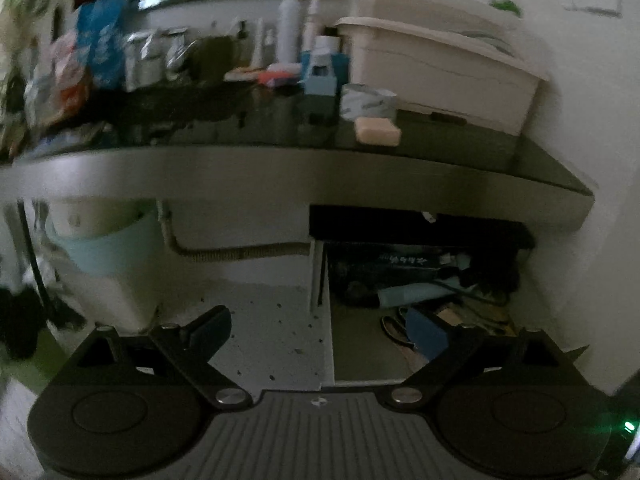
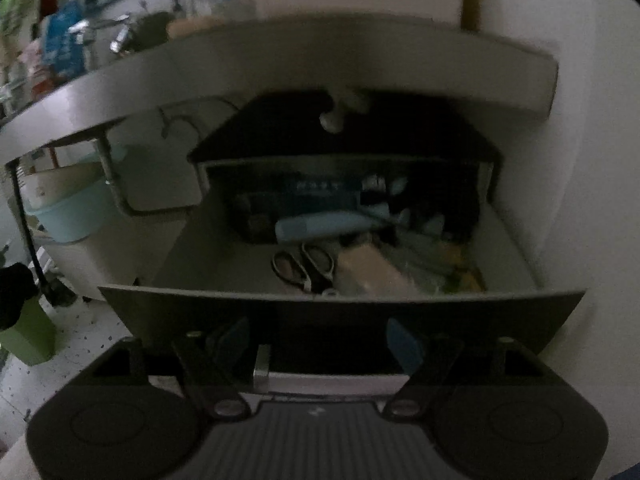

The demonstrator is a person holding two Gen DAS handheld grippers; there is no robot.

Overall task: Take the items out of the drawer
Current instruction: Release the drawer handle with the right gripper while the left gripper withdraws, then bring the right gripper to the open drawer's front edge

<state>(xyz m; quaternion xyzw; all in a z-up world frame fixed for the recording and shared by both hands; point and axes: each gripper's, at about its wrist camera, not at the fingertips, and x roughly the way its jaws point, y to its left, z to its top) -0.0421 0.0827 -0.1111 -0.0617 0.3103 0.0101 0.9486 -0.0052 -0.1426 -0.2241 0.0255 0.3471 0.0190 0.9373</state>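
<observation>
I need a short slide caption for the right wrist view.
Open right gripper at the pulled-out drawer, scissors and a pale blue tube inside.

The black two-finger left gripper and right gripper both hung level, fingers spread wide, nothing between them.

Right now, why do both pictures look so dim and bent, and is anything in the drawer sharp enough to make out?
Left wrist view: the fisheye lens bows the counter edge; bottles behind are smeared, the soap bar fairly clear. Right wrist view: darker, the open drawer lies in the counter's shadow, blurred, yet the scissors and a pale blue tube can be made out.
</observation>
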